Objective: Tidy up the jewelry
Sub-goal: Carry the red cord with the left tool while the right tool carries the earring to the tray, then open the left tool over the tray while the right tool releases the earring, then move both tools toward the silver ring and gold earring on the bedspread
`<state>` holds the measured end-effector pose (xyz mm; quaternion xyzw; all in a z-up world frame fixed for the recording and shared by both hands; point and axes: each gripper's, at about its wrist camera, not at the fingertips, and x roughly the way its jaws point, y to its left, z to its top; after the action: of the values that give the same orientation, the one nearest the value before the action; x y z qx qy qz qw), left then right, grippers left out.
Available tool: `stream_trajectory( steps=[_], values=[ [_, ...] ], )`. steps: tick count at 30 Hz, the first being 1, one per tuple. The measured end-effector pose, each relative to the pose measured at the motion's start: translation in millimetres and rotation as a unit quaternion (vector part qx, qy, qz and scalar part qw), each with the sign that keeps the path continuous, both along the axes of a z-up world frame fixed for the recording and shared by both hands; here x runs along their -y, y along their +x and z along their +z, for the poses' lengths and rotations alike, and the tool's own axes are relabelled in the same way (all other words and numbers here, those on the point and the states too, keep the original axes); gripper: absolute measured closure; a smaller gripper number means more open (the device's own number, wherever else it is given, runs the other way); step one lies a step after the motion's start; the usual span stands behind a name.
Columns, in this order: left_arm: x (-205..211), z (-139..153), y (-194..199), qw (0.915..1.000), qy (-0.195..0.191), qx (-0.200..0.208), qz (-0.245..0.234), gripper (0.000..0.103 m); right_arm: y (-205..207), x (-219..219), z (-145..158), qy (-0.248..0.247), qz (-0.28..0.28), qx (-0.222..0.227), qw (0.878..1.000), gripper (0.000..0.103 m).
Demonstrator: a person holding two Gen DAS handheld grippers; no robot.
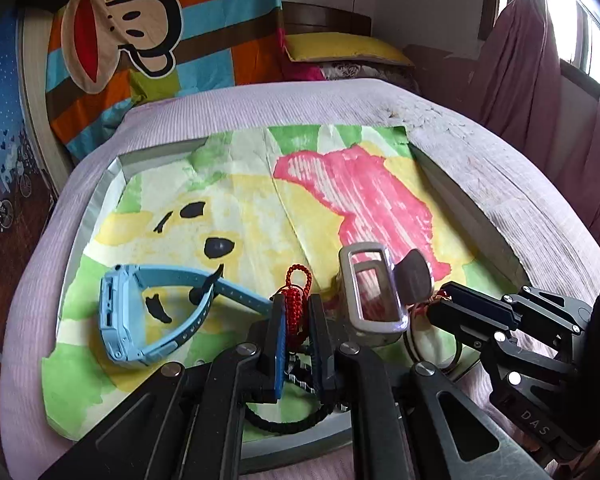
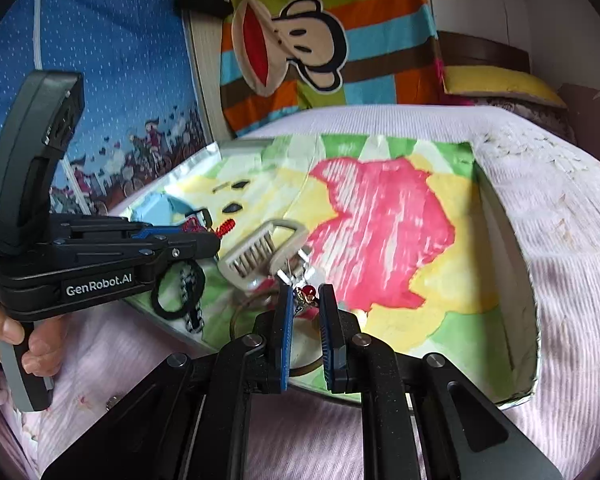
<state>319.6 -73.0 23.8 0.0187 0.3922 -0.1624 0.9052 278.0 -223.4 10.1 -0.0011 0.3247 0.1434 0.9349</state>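
Blue-padded left gripper [image 1: 296,312] clamps a red braided knot charm [image 1: 295,300]; right gripper [image 2: 306,300], jaws parted, straddles a red-beaded gold trinket [image 2: 308,294]. Housing reads "GenRobot.AI".

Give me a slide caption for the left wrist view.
Left claw grips a red braided cord beside a blue watch.

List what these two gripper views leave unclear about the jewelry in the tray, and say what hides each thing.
- Red braided cord: left wrist view, lower part hidden between the left gripper fingers.
- Black cord loop: same view, mostly covered by the gripper body.
- Red bead charm: right wrist view, too small and blurred; the right gripper hides its attachment.
- Blue watch: right wrist view, largely blocked by the left gripper.
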Motion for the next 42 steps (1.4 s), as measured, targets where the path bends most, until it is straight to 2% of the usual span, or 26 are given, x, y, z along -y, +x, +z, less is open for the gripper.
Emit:
stream_trajectory(
  steps=[13,19,22,24,28,33,36,38,42],
  values=[
    [-8,-4,-7,0.9998,-0.017,-0.007,0.008,0.089,-5,-4,1,-0.015,0.001,0.002,1.0,0.091],
    [-14,-4,-15,0.9994,-0.031,0.003,0.013,0.08,-11,-2,5,-0.012,-0.004,0.016,1.0,0.09],
    [-18,-3,-19,0.999,-0.041,0.007,0.018,0.068,-14,-2,6,-0.012,-0.005,0.02,1.0,0.087],
    [-22,-1,-24,0.9984,-0.049,0.015,0.025,0.056,-17,0,8,-0.01,-0.009,0.026,1.0,0.085],
    [-30,4,-35,0.9968,-0.061,0.038,0.036,0.053,-29,3,14,-0.002,-0.017,0.051,0.999,0.064],
    [-43,14,-55,0.9928,-0.071,0.078,0.057,0.026,-49,6,25,0.01,-0.026,0.082,0.996,0.046],
    [-51,20,-71,0.9893,-0.078,0.101,0.071,0.017,-63,8,30,0.019,-0.033,0.106,0.994,0.035],
    [-55,24,-81,0.9871,-0.081,0.115,0.077,0.011,-72,8,33,0.027,-0.033,0.118,0.992,0.023],
    [-63,29,-103,0.9822,-0.086,0.144,0.083,0.0,-91,12,38,0.053,-0.037,0.137,0.989,0.013]
  ],
)
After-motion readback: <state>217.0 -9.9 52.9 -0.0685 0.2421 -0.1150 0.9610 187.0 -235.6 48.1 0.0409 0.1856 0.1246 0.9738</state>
